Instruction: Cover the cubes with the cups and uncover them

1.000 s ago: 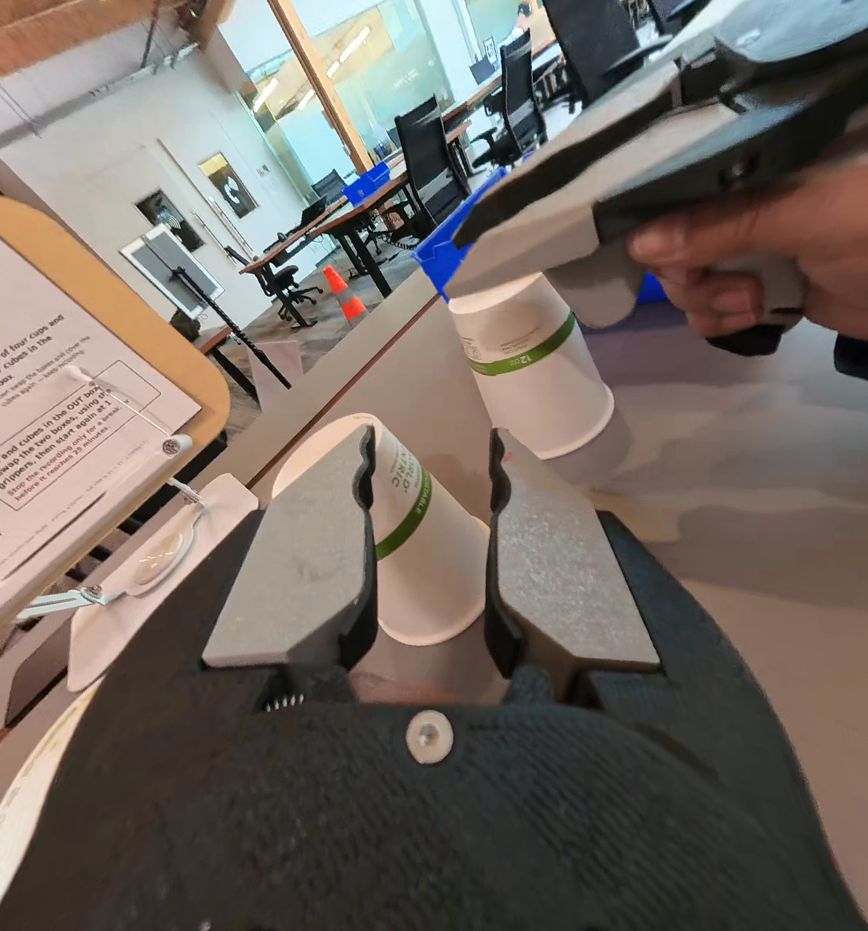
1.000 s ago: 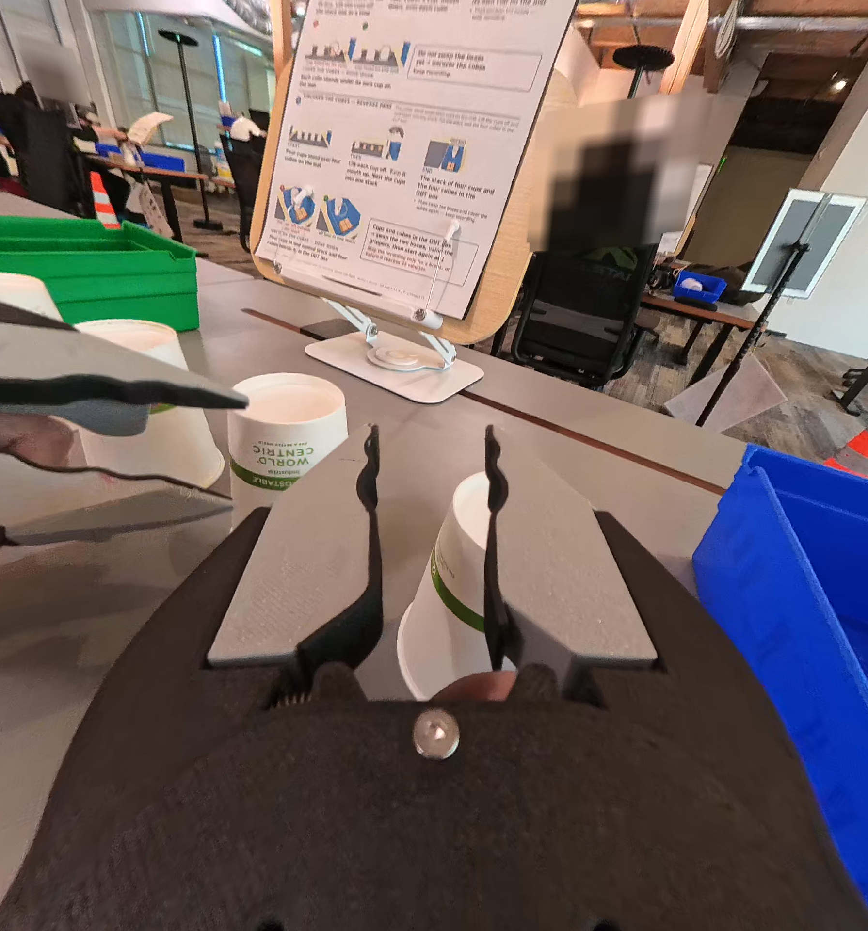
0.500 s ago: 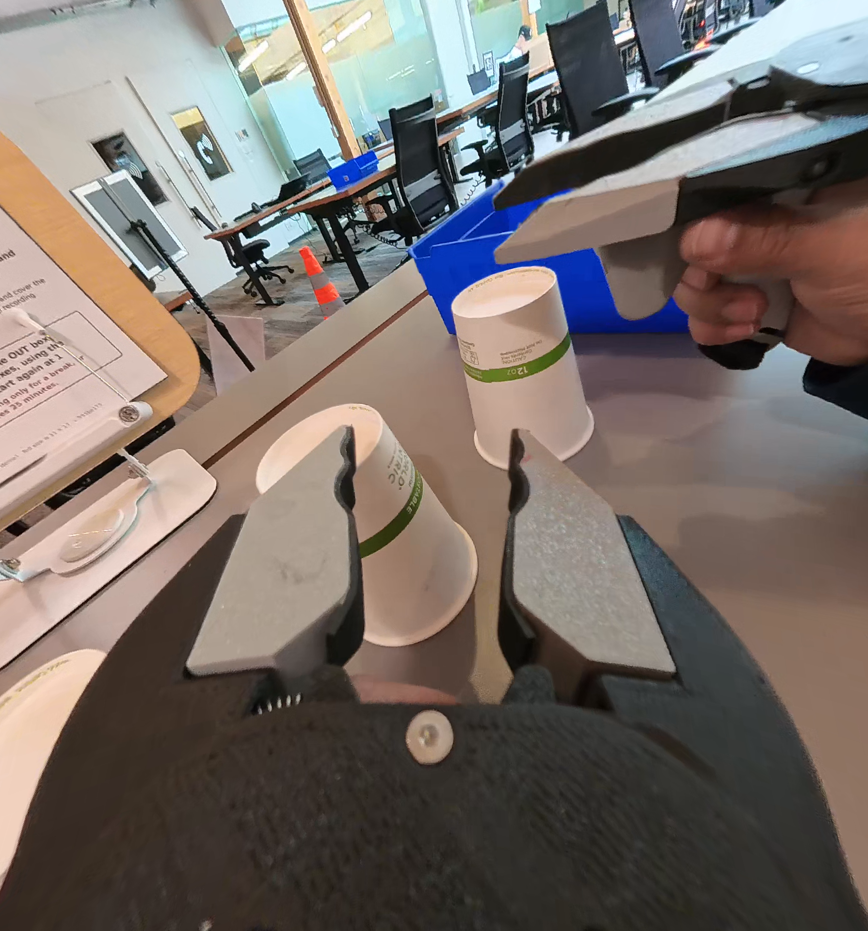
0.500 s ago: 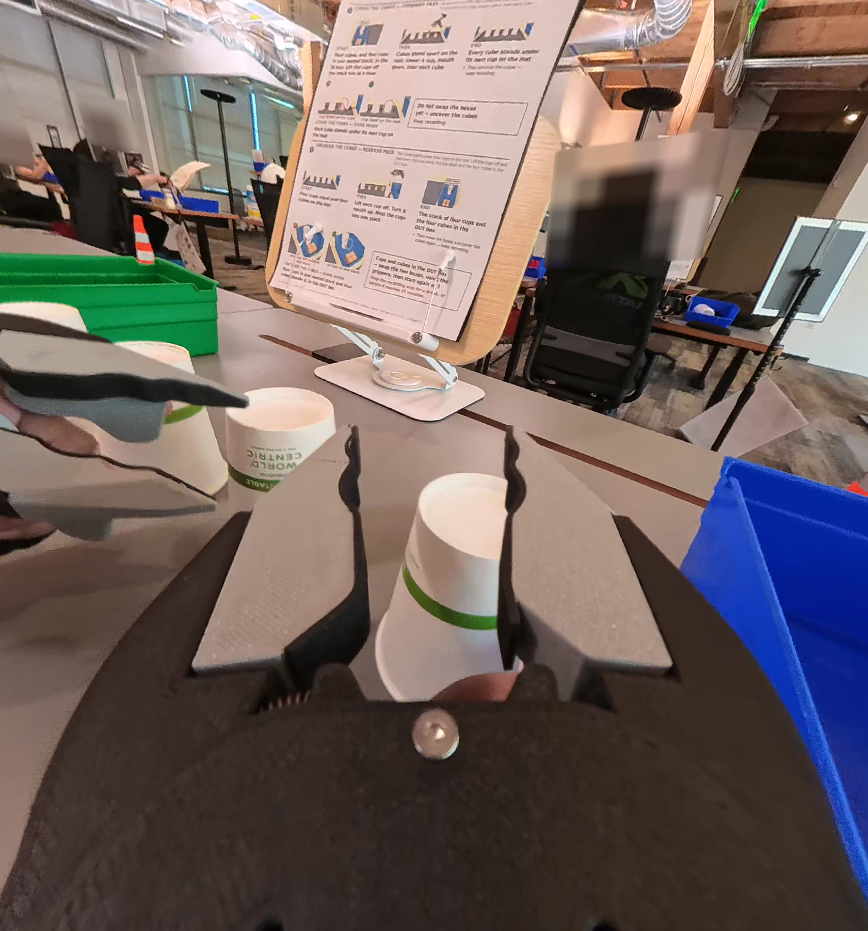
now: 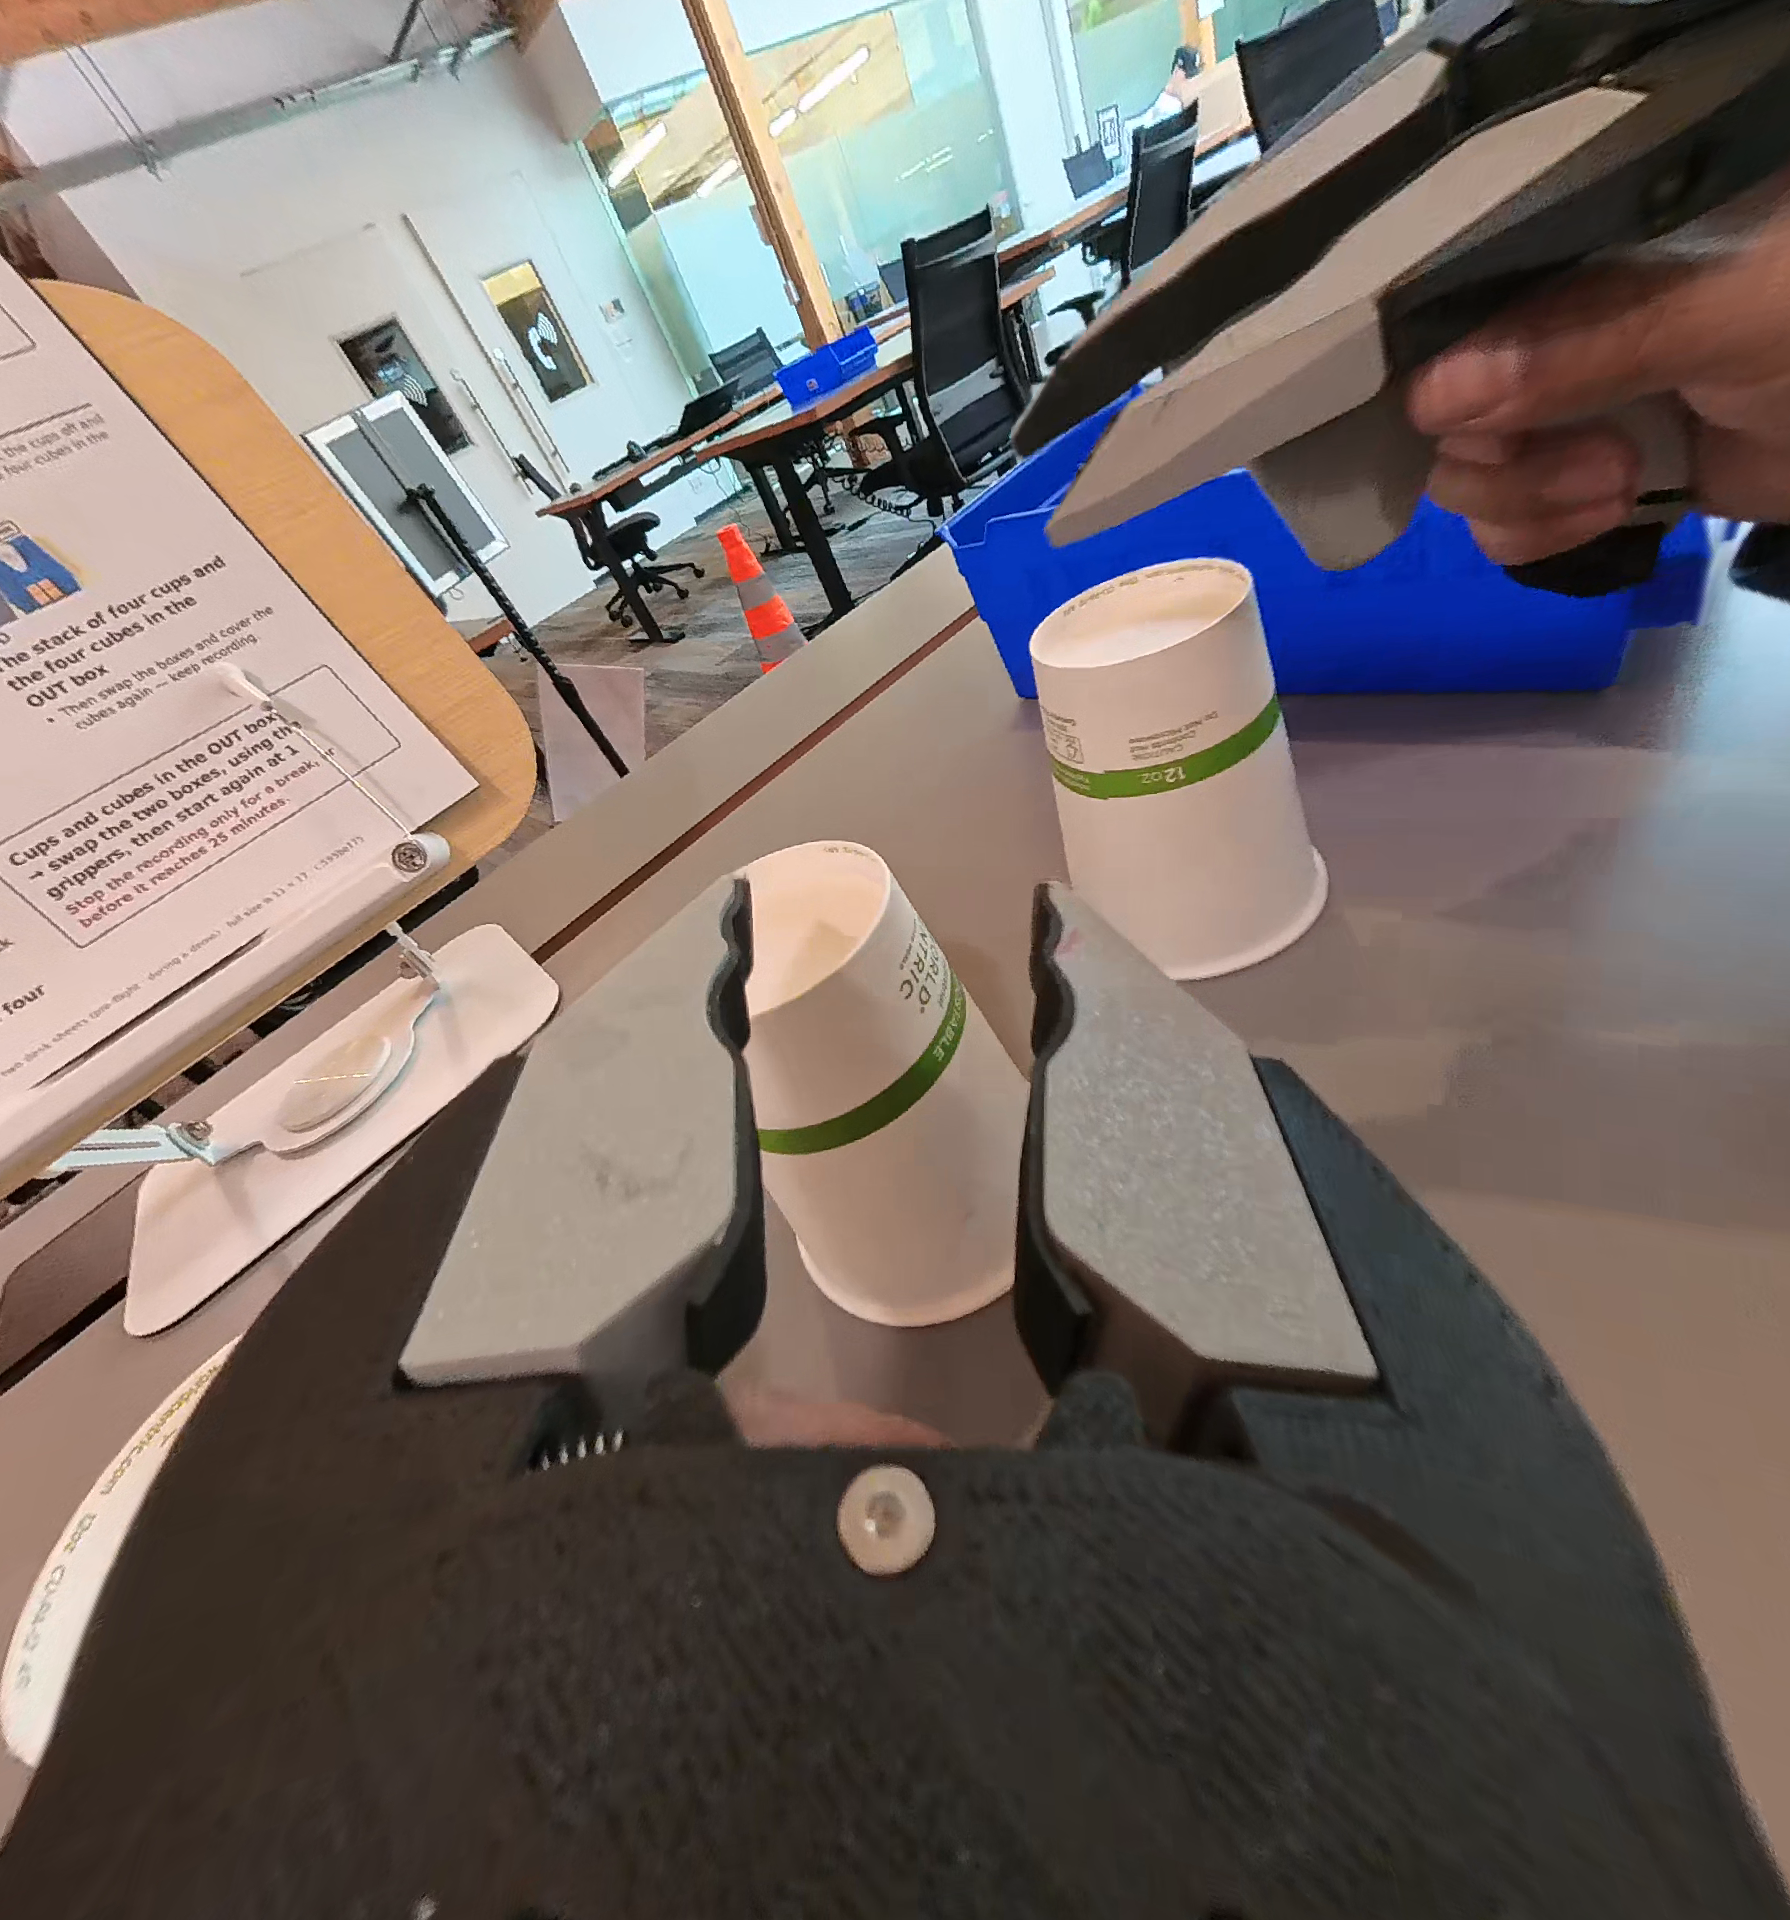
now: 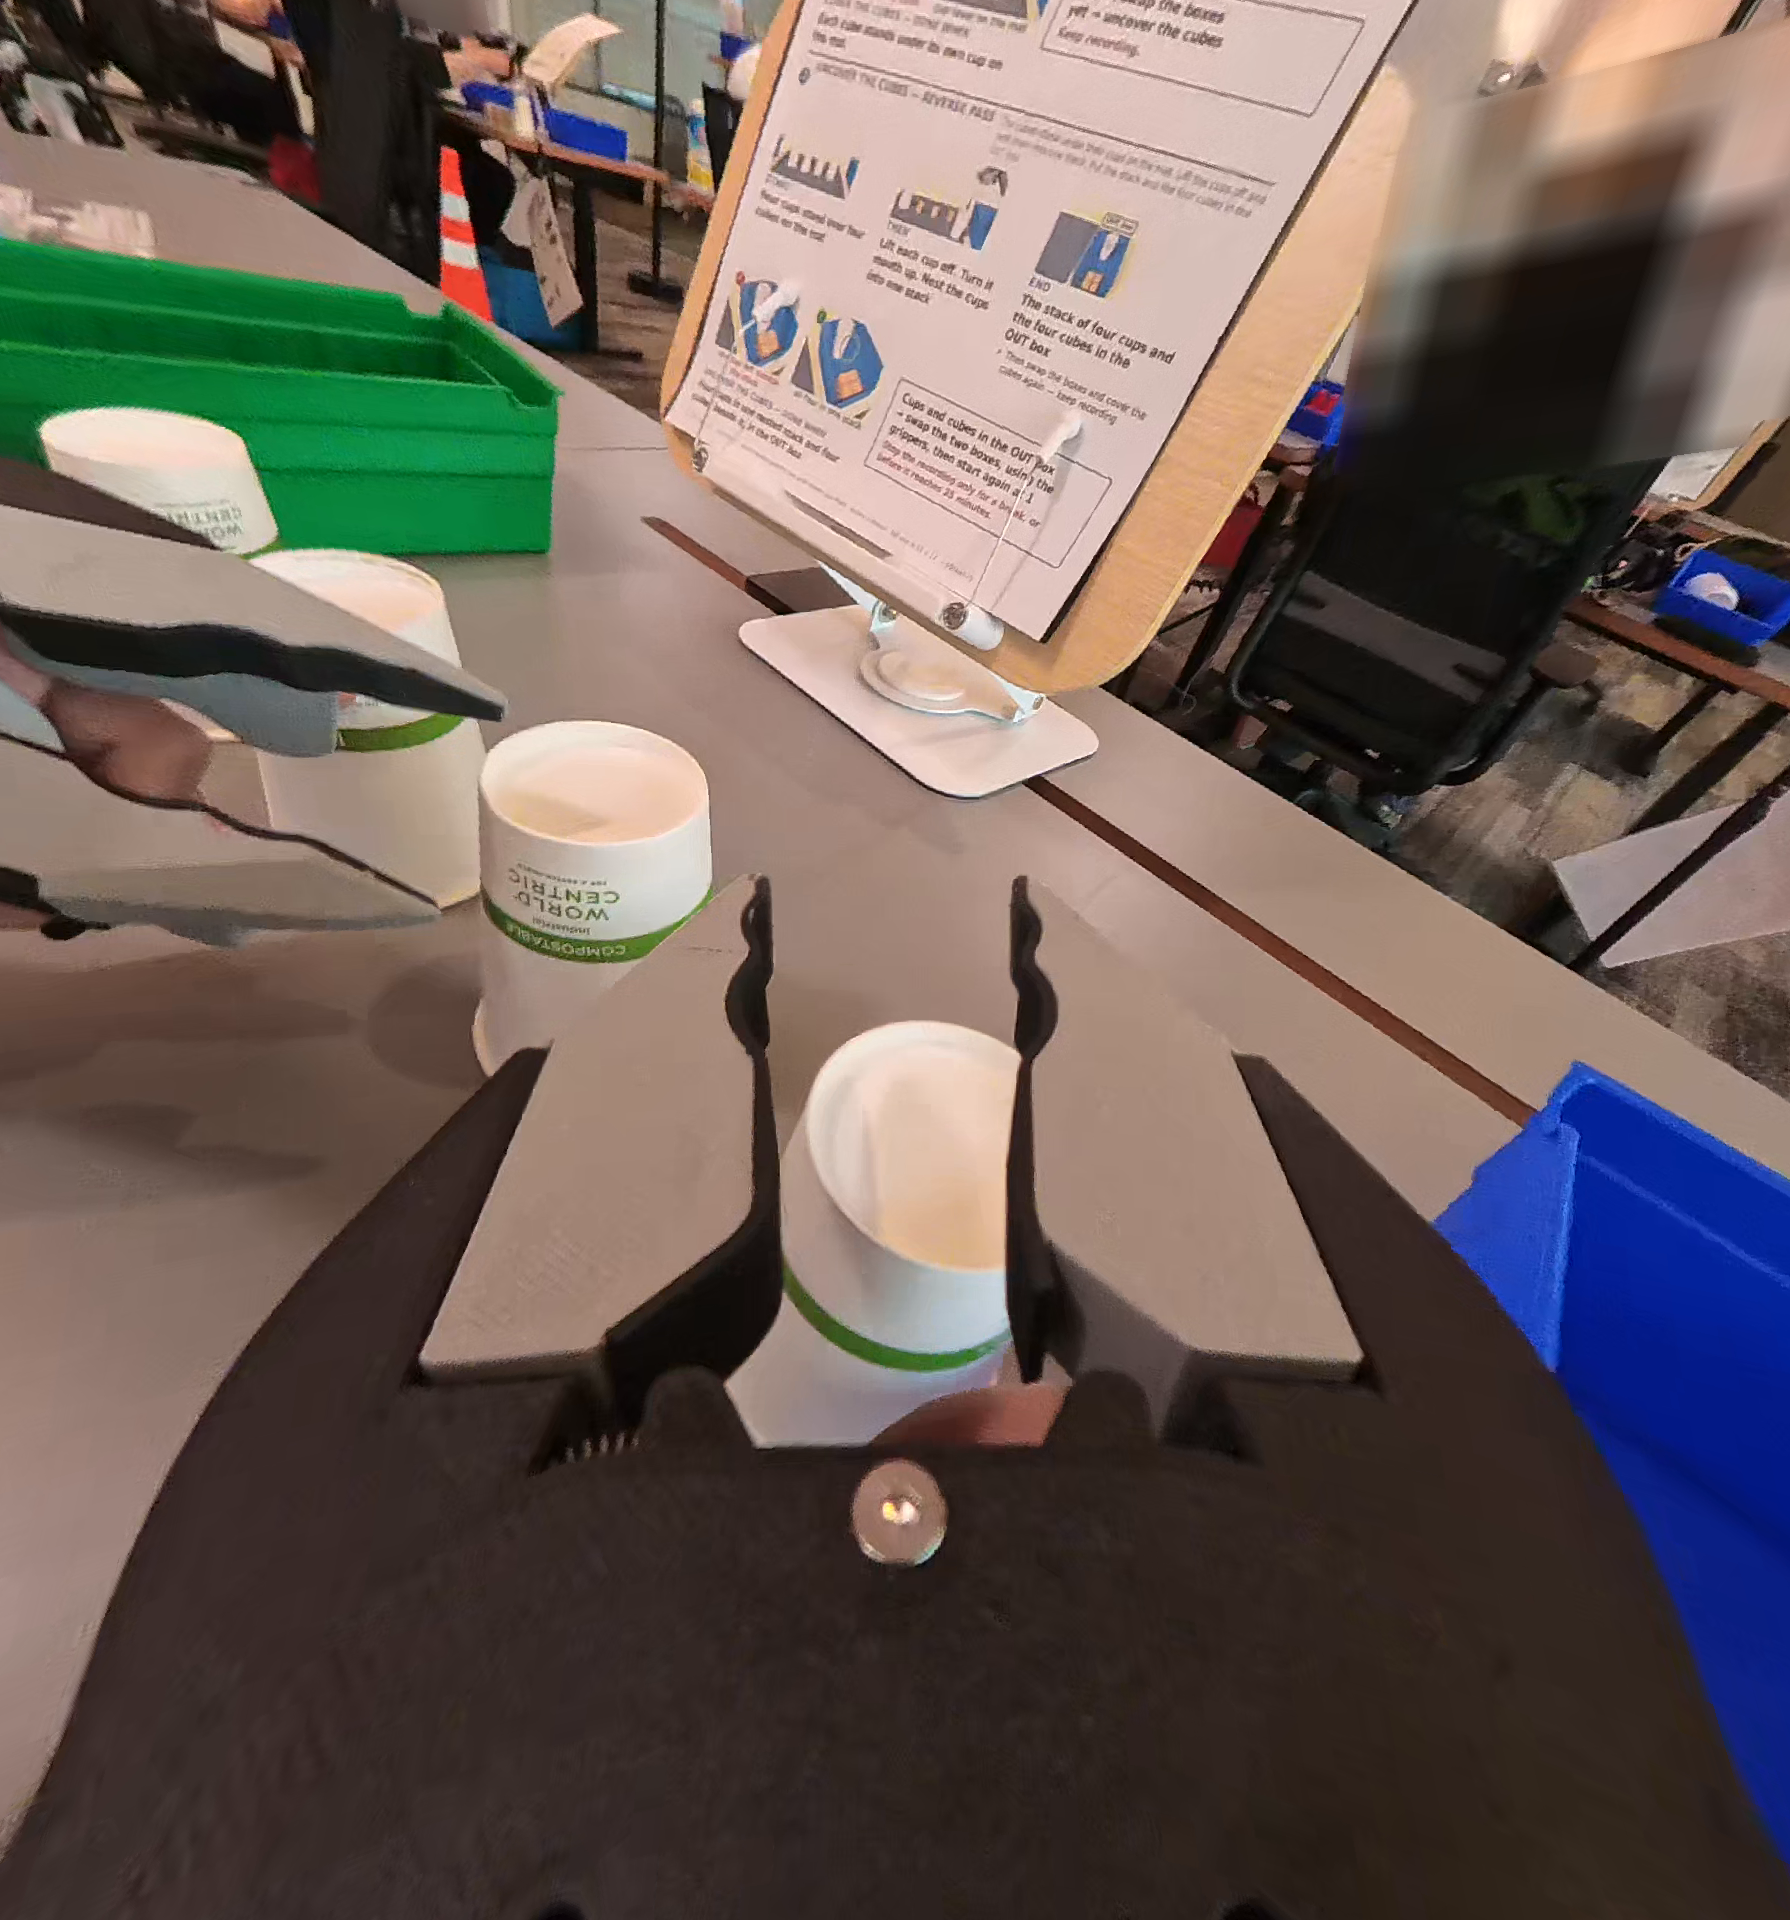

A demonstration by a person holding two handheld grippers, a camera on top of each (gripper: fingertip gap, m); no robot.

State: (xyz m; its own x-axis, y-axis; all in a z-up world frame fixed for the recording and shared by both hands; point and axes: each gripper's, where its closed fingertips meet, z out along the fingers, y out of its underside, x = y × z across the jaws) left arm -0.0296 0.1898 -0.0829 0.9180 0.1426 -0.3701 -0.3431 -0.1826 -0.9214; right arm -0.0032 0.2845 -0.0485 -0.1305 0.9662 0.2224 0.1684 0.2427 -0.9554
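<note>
Several white paper cups with green bands stand upside down on the grey table (image 6: 247, 1195); no cube shows. My left gripper (image 5: 886, 914) is open and hovers over one cup (image 5: 870, 1081), with a gap on its right side. The right wrist view shows the left gripper (image 6: 467, 810) just left of that cup (image 6: 590, 831). My right gripper (image 6: 886, 904) is open above another cup (image 6: 901, 1195). In the left wrist view the right gripper (image 5: 1034, 488) sits clear above this cup (image 5: 1171, 769). Two more cups (image 6: 382, 727) (image 6: 158, 488) stand behind the left gripper.
A blue bin (image 5: 1390, 623) stands at the table's right end, close to my right gripper (image 6: 1701, 1351). A green bin (image 6: 351, 416) stands at the far left. An instruction board on a stand (image 6: 1026, 312) is at the back edge. Another cup (image 5: 60, 1558) shows at the lower left.
A second ago each gripper was shut on a tilted cup. Both cups now stand upside down on the table, released. Both grippers have opened and risen a little above them.
</note>
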